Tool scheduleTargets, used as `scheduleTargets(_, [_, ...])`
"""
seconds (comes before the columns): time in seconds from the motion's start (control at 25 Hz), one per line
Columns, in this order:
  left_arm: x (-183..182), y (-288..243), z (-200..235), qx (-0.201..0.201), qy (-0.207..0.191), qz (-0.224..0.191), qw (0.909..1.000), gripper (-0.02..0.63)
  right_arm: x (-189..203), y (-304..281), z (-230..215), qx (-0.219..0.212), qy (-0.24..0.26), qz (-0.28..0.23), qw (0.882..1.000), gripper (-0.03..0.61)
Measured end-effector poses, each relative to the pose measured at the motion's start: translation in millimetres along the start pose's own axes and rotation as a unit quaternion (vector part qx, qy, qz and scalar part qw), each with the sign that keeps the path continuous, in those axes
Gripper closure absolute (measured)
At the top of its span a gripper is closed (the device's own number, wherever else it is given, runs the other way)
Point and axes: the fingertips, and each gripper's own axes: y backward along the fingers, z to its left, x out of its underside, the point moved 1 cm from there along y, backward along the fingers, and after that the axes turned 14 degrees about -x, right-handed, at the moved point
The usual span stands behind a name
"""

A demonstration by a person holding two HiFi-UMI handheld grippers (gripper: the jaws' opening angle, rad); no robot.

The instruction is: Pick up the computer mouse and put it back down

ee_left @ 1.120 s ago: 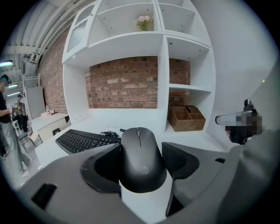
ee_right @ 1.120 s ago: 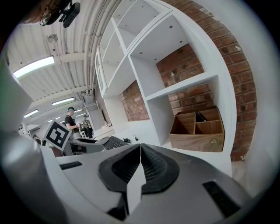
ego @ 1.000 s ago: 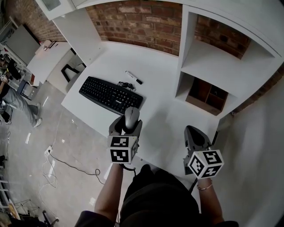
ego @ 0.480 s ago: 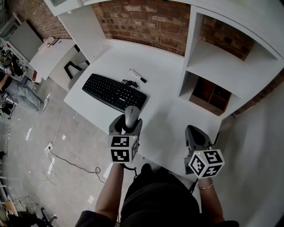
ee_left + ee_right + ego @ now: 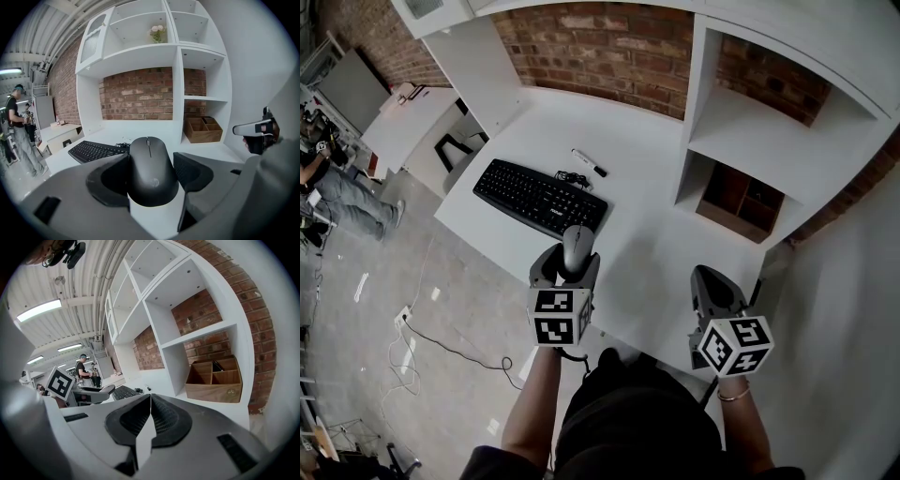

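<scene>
L gripper (image 5: 569, 261) grips mouse (image 5: 577, 246) over desk (image 5: 649, 234) front edge, kbd (image 5: 539, 197) near.

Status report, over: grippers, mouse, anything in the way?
Left gripper shut on mouse, near desk's front edge. Right gripper shut, empty. Keyboard just ahead of mouse.

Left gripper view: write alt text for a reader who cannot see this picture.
A black computer mouse sits clamped between the left gripper's two dark jaws, filling the foreground. Behind it a black keyboard lies on a white desk under white shelves backed by brick, with a wooden organizer in a right-hand cubby. The right gripper shows at the right edge.
</scene>
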Motion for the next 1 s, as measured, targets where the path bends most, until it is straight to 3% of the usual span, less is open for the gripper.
scheduleTargets(0.48, [29,-4,-33,0.045,-0.015,0.031,0.9984,0.318,8,14,-3,0.016,-0.011,-0.004,1.000,0.573])
scheduleTargets(0.72, [55,-22,-51,0.076,-0.013,0.066,0.9949,0.318,11,14,-7,0.027,-0.015,-0.002,1.000,0.573])
scheduleTargets(1.0, [71,-37,-67,0.106,-0.038,0.090,0.9896,0.318,12,7,-8,0.040,-0.022,0.004,0.999,0.573])
